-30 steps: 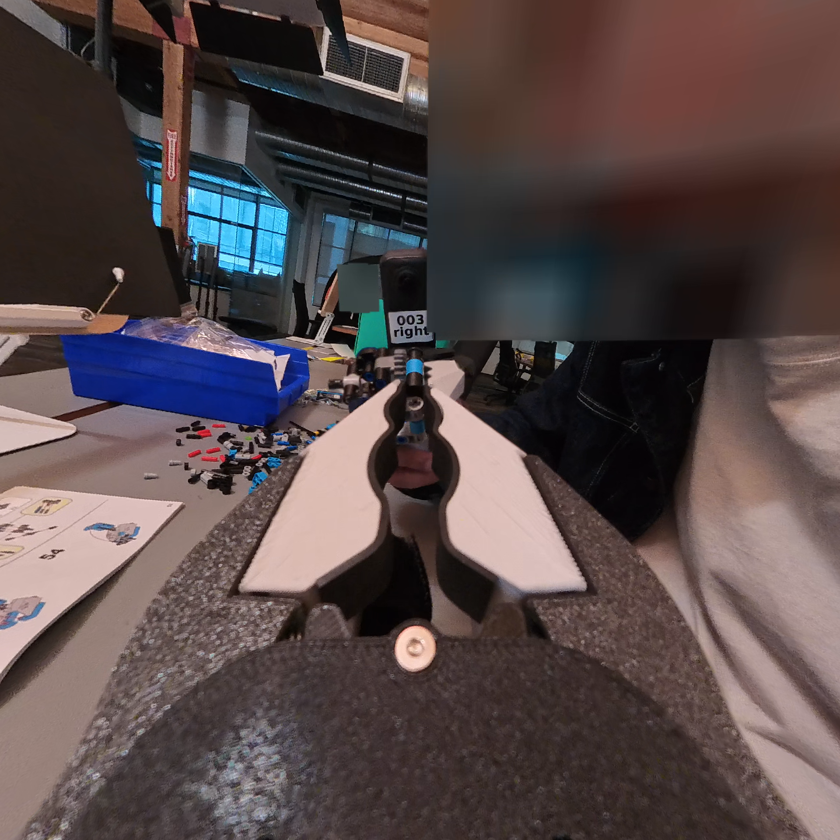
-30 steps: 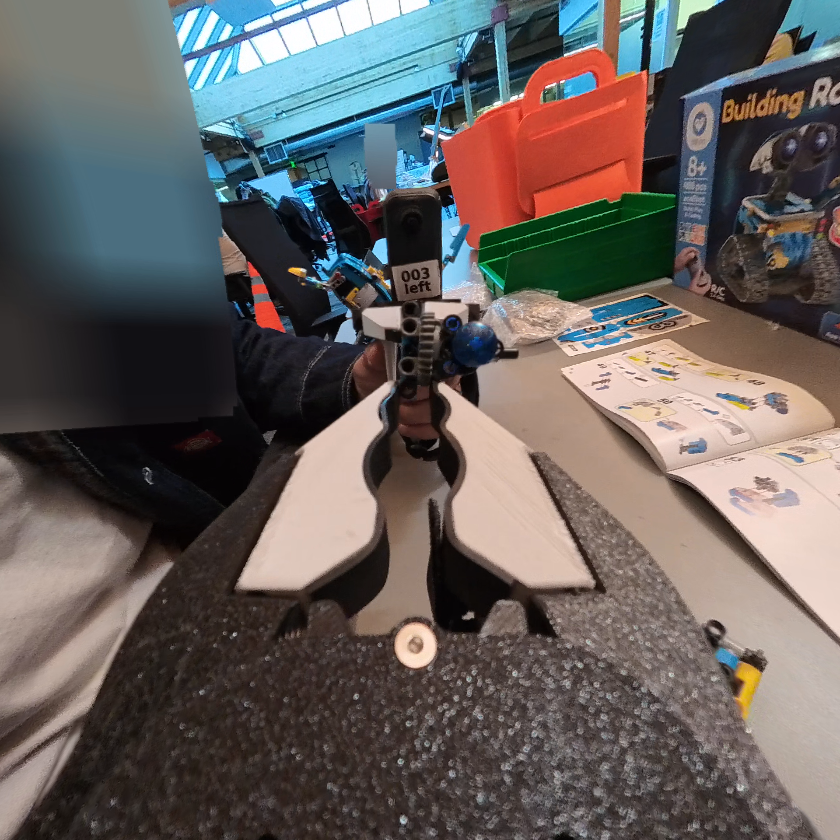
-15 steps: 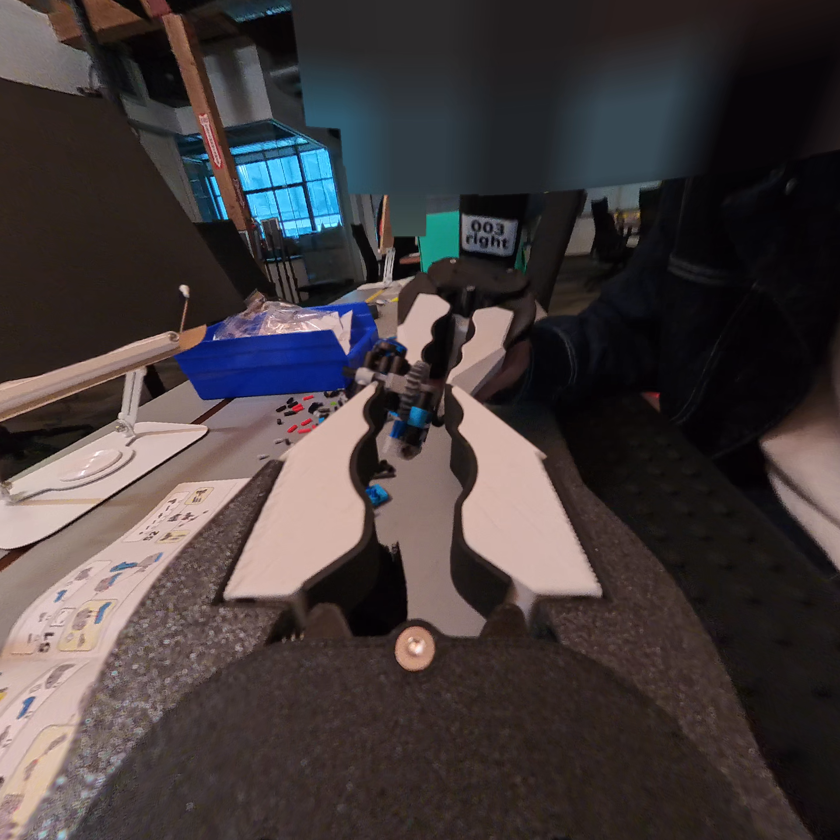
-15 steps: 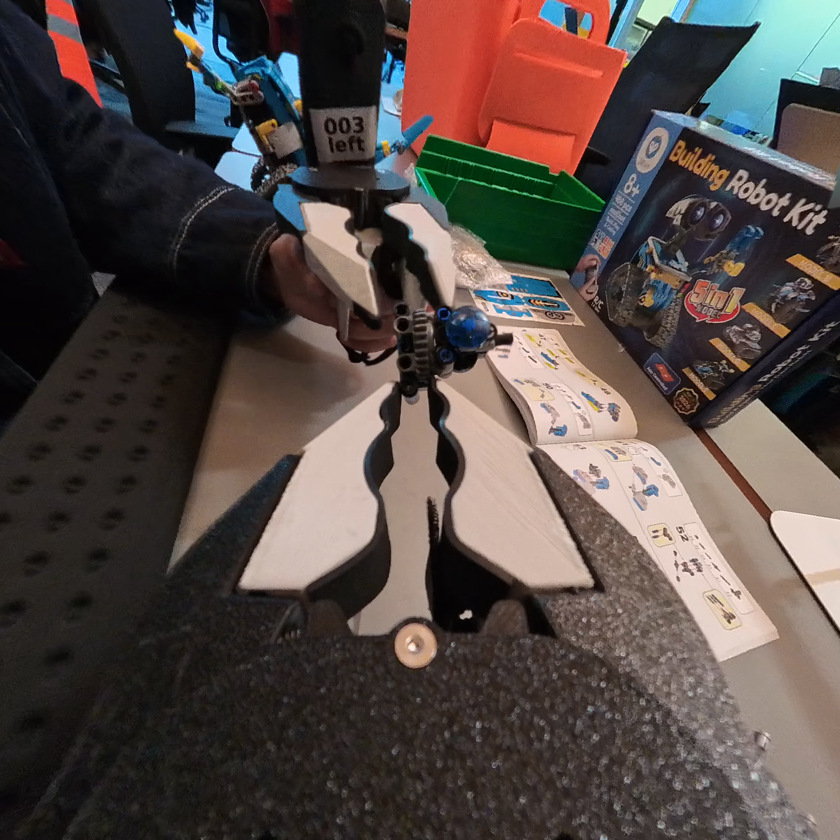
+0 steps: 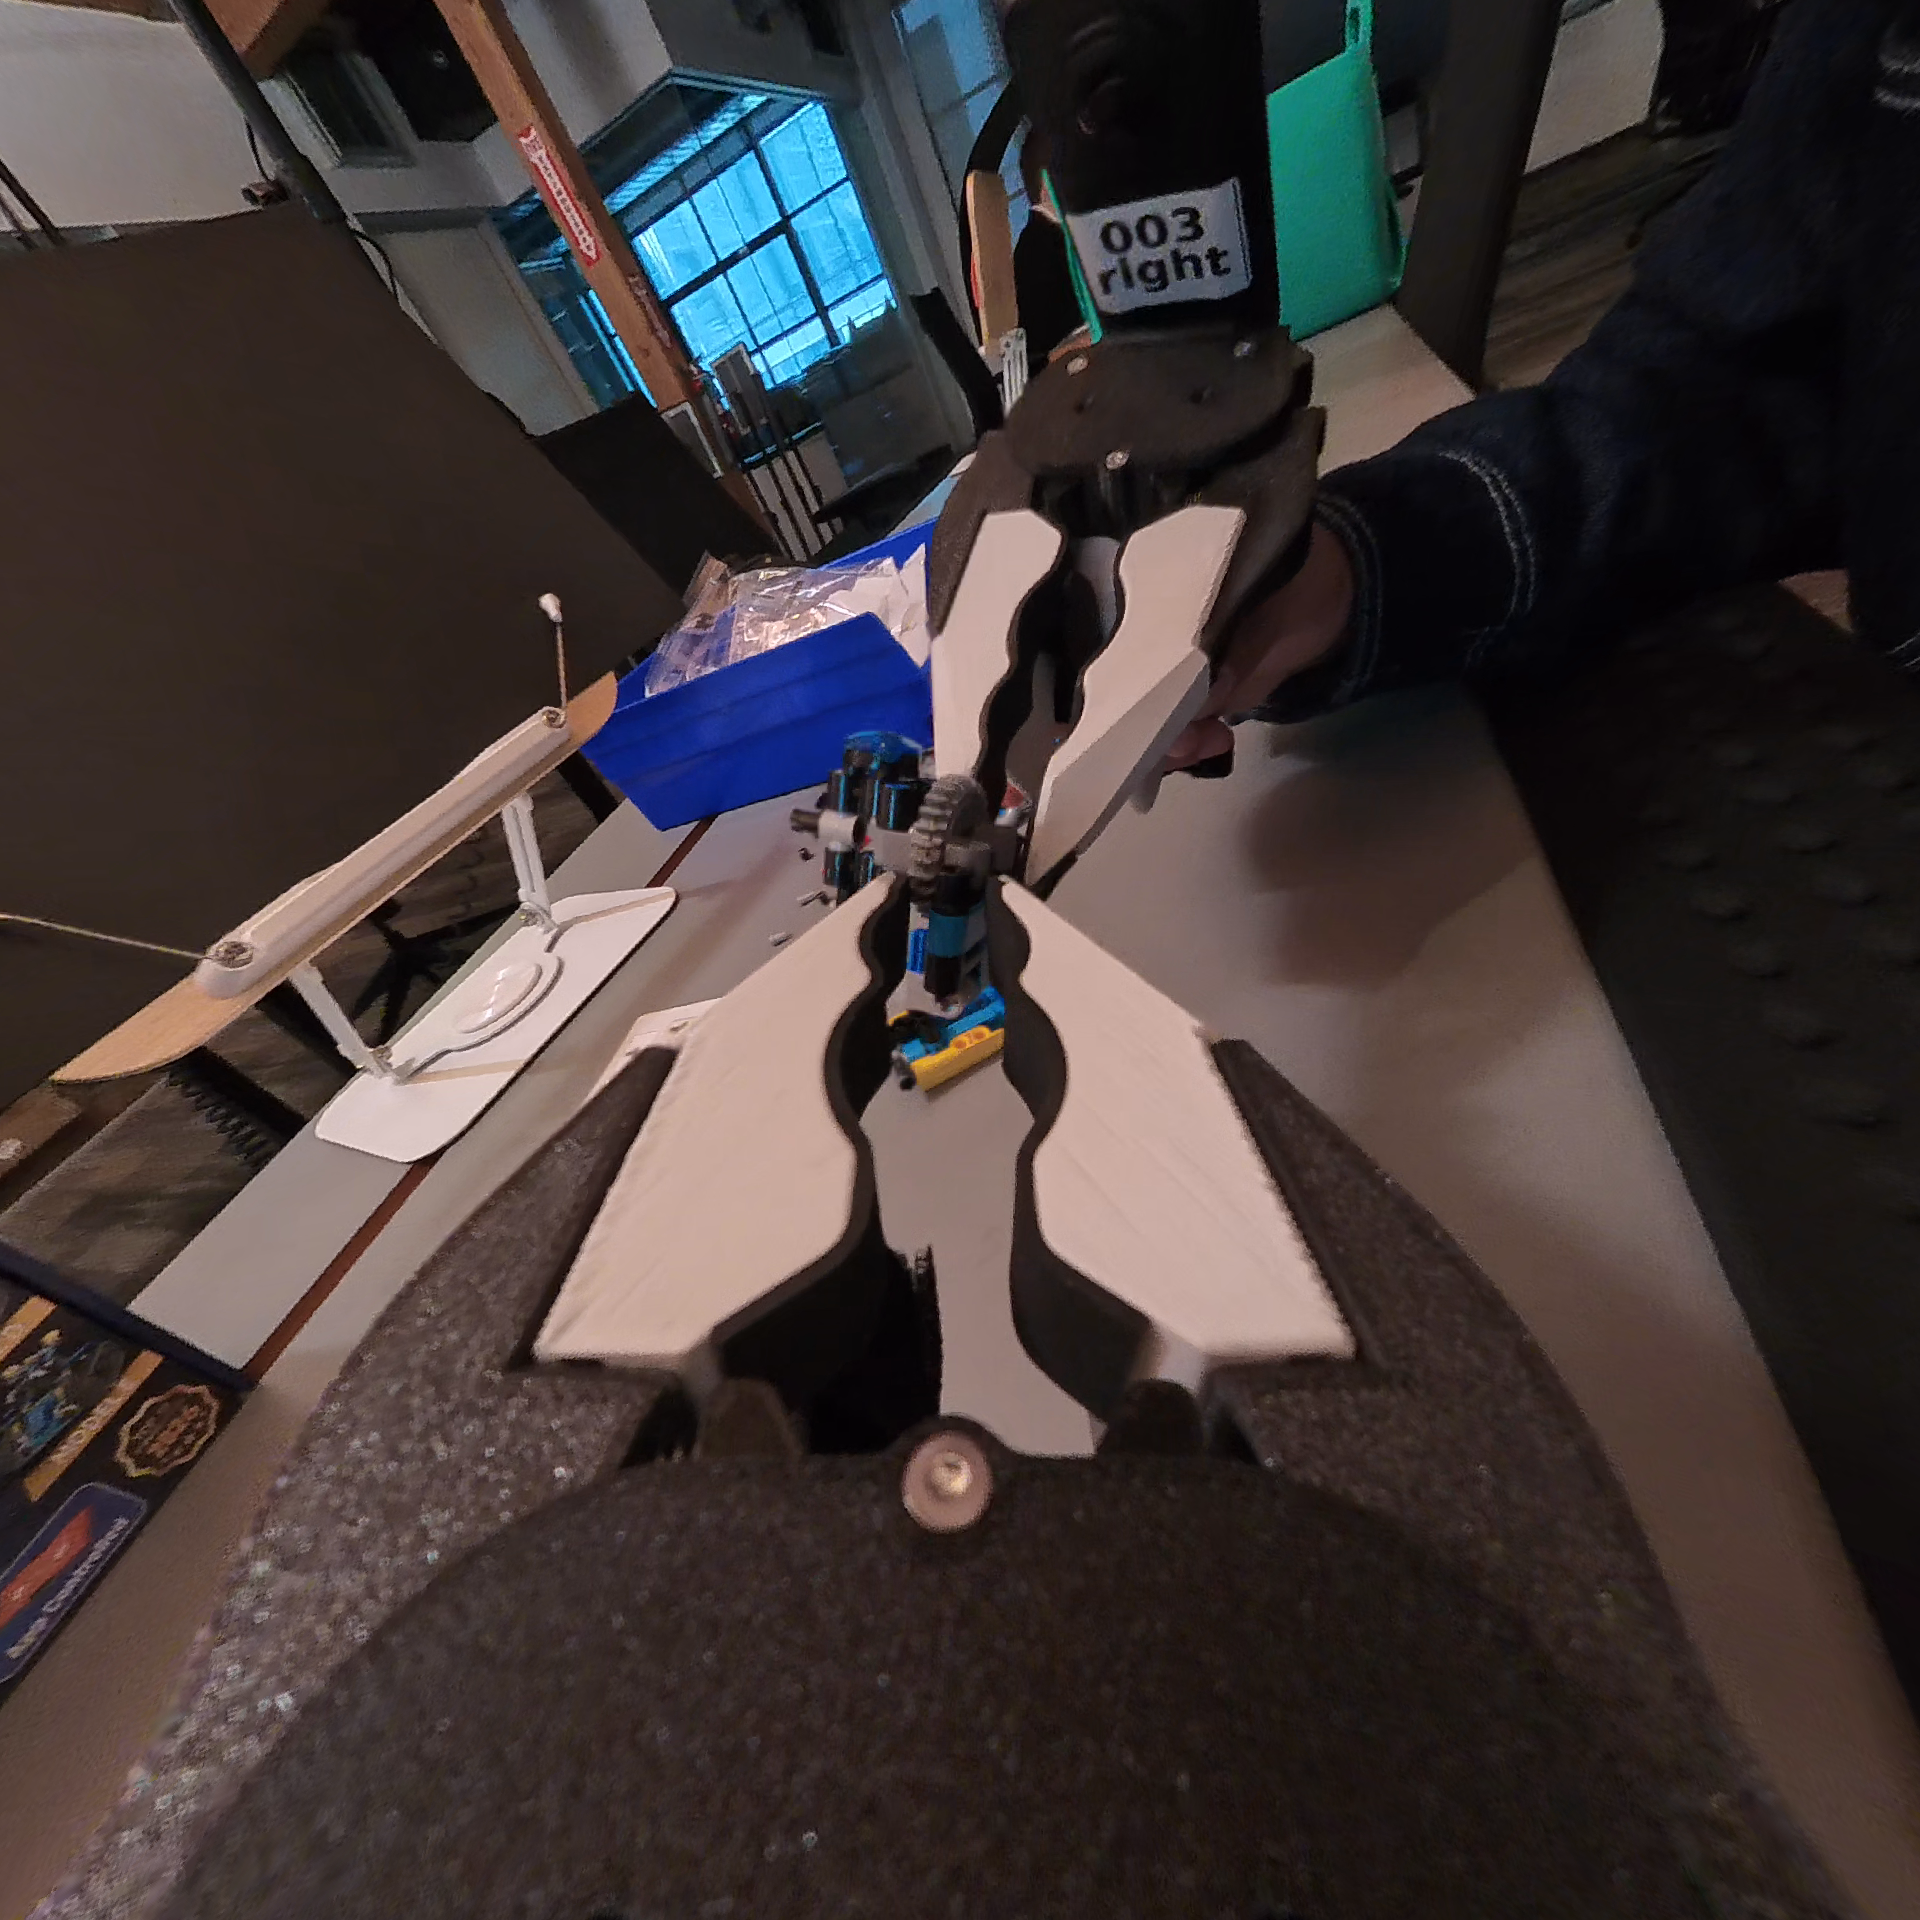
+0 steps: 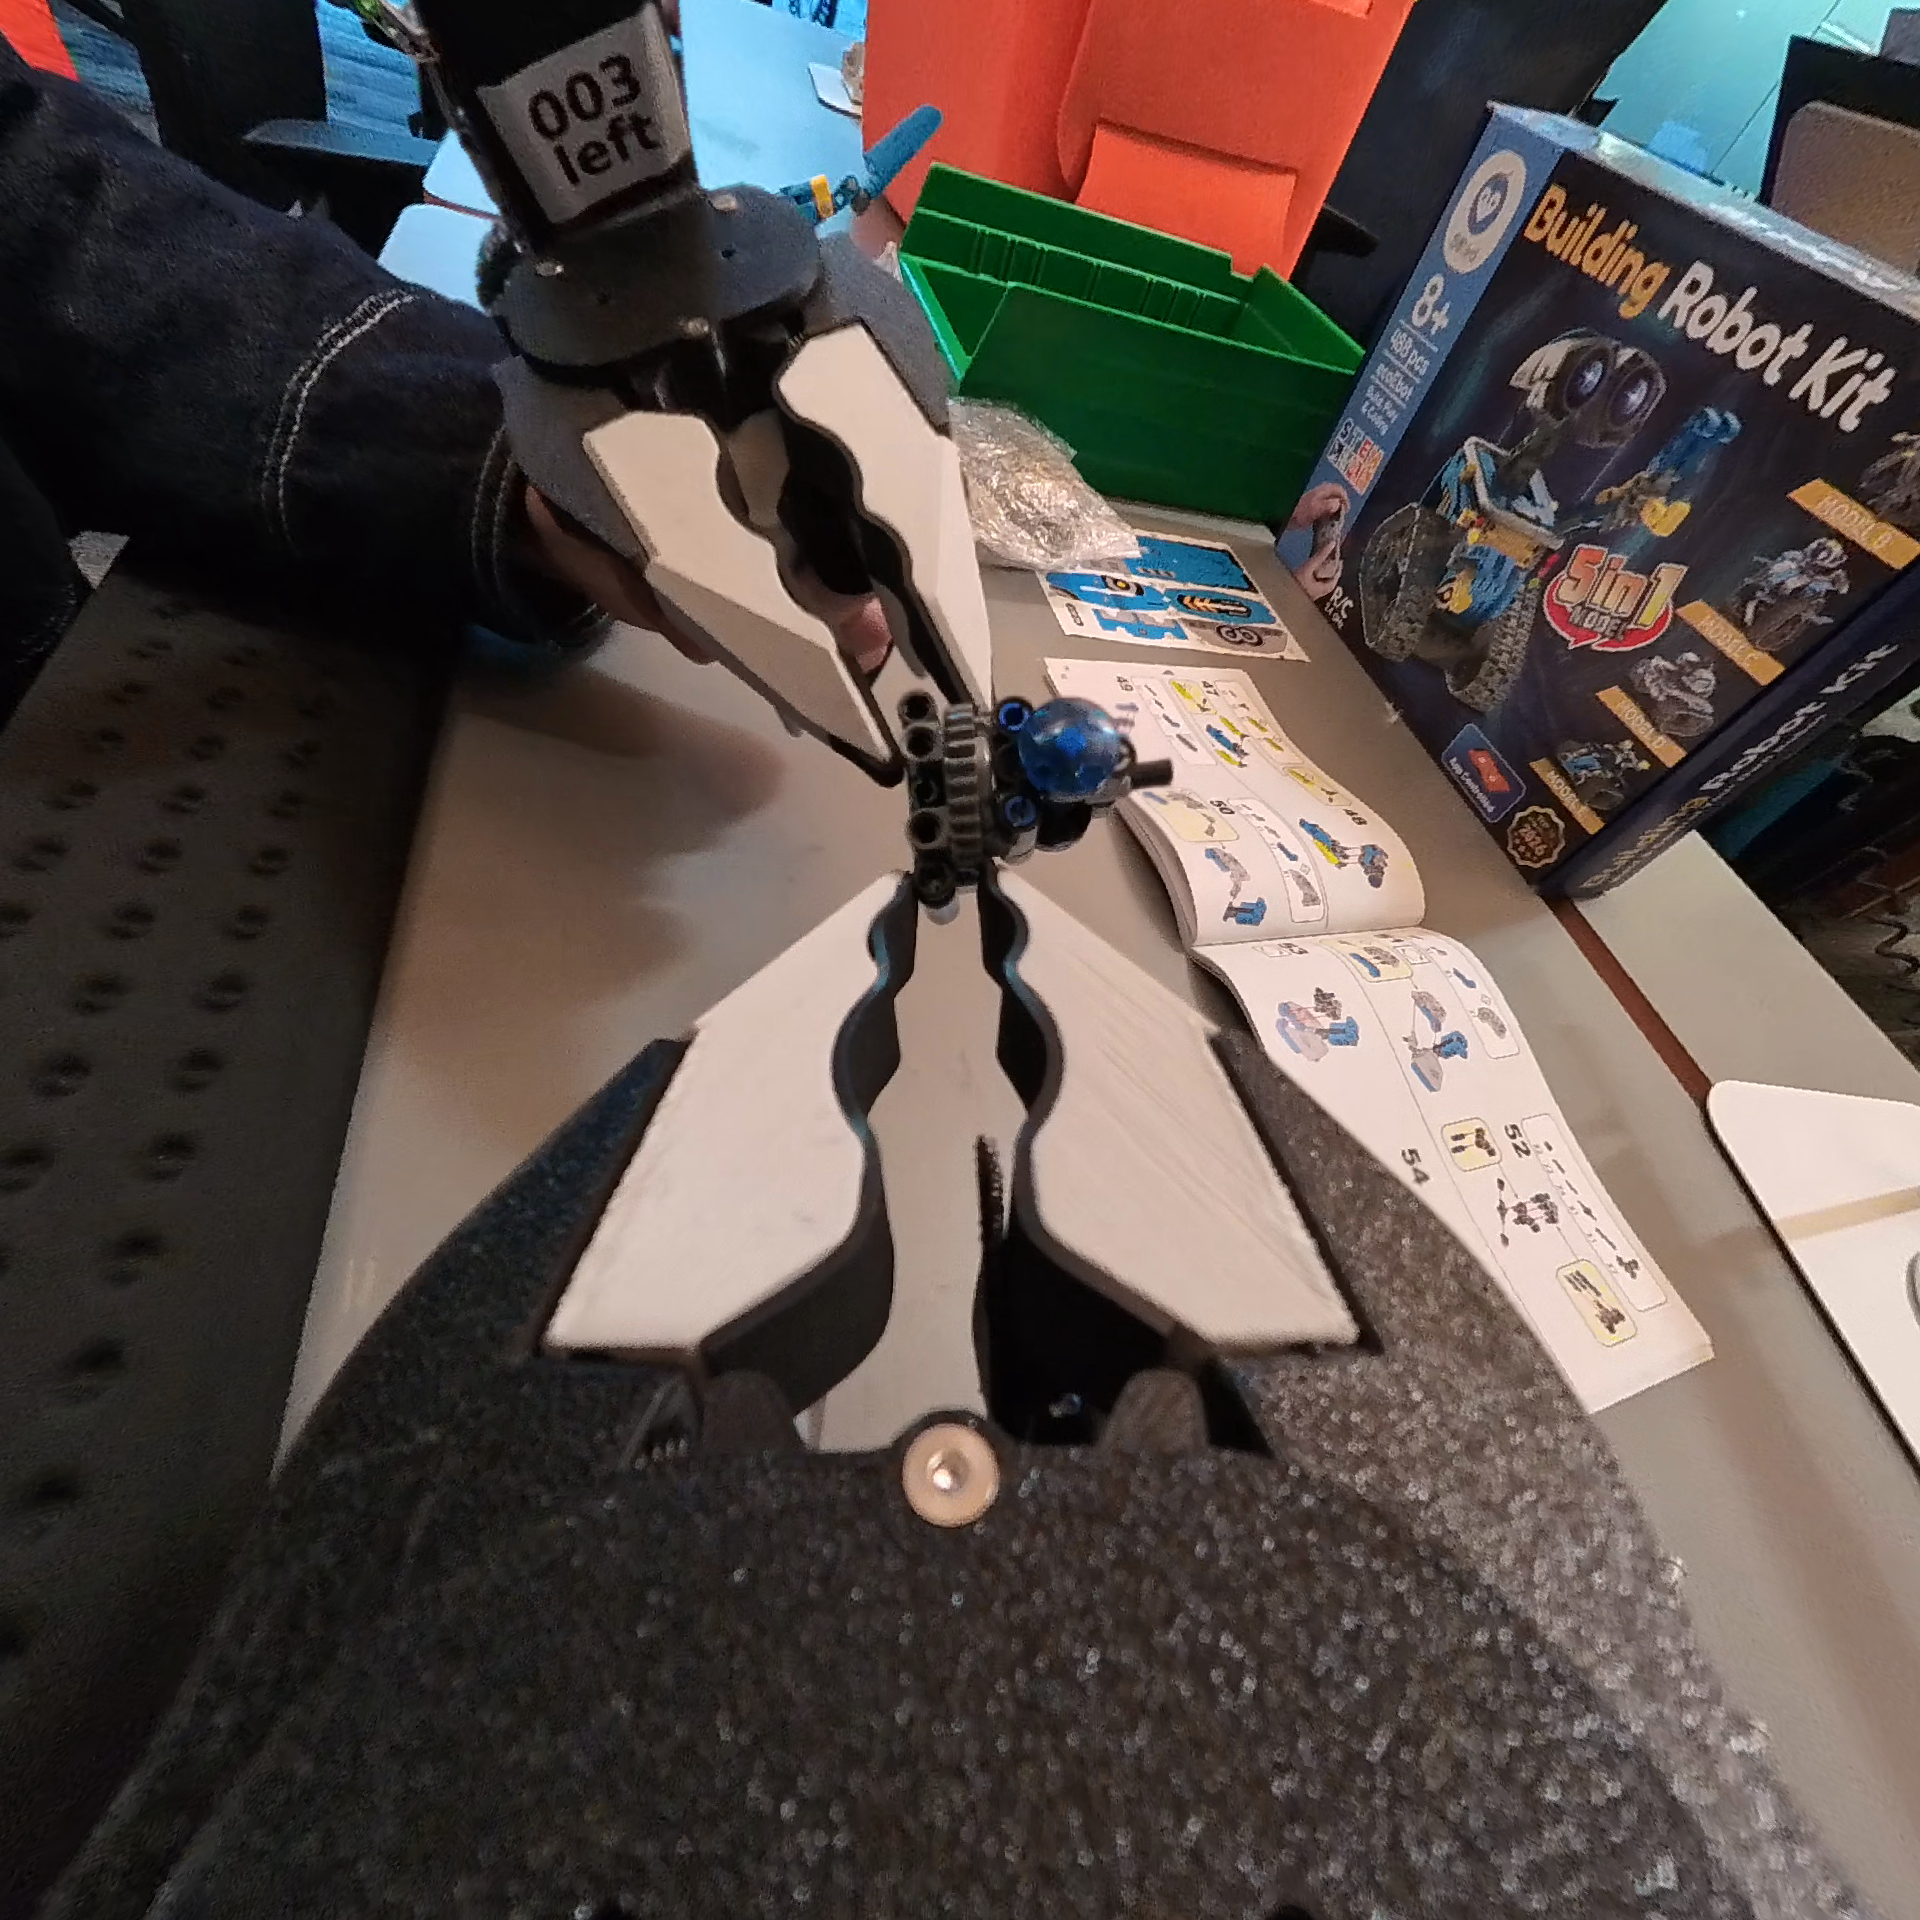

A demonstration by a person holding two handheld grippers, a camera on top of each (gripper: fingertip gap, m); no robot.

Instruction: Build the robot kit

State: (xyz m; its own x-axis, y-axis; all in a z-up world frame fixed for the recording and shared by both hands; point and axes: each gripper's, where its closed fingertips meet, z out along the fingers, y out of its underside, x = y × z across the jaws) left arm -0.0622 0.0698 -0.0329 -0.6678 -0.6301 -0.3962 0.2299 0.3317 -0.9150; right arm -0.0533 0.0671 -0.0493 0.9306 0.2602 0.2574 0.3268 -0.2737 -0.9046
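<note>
A small brick assembly (image 6: 961, 774) of a black holed beam, a grey gear and a blue ball hangs above the grey table (image 6: 623, 883). My right gripper (image 6: 951, 883) is shut on the lower end of its beam. My left gripper (image 6: 914, 727) comes in from the upper left and meets its top. In the left wrist view my left gripper (image 5: 943, 883) is shut on the assembly (image 5: 940, 831), and the right gripper (image 5: 1003, 831) comes down onto it from above. A small yellow and blue piece (image 5: 951, 1049) lies on the table beneath.
An open instruction booklet (image 6: 1351, 987), a sticker sheet (image 6: 1164, 603), a kit box (image 6: 1621, 468), a green bin (image 6: 1122, 353) and a crumpled plastic bag (image 6: 1029, 488) lie to the right. A blue bin (image 5: 769, 707) and a white stand (image 5: 488, 997) are far left. A black perforated mat (image 6: 156, 935) borders the table. The tips of both grippers are at nearly the same place.
Both grippers have tipped downward toward the table and kept hold of the assembly between them. The assembly has come lower over the table.
</note>
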